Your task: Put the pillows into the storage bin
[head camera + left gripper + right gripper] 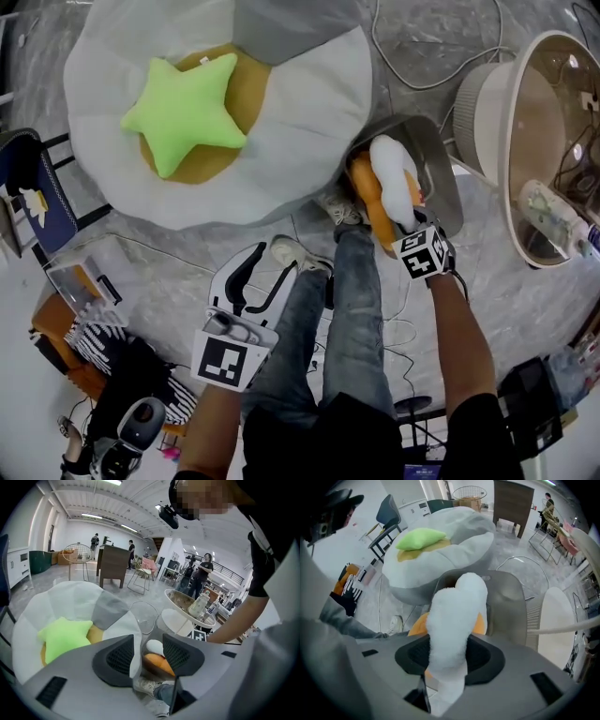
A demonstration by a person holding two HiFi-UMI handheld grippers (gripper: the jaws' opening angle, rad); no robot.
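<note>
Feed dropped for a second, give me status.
Right gripper clamped on white pillow, at the grey bin mouth. Left gripper open, empty. Green star pillow on beanbag. Nothing seen blocking.

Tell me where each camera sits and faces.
Head view: on the head, facing steeply down; arms, legs, left gripper, right gripper show.
Left gripper view: on that gripper, facing the bin; fingers, right arm show.
Right gripper view: on that gripper, facing down into the bin; fingers pinch the white pillow.
Shared: the green star pillow.
</note>
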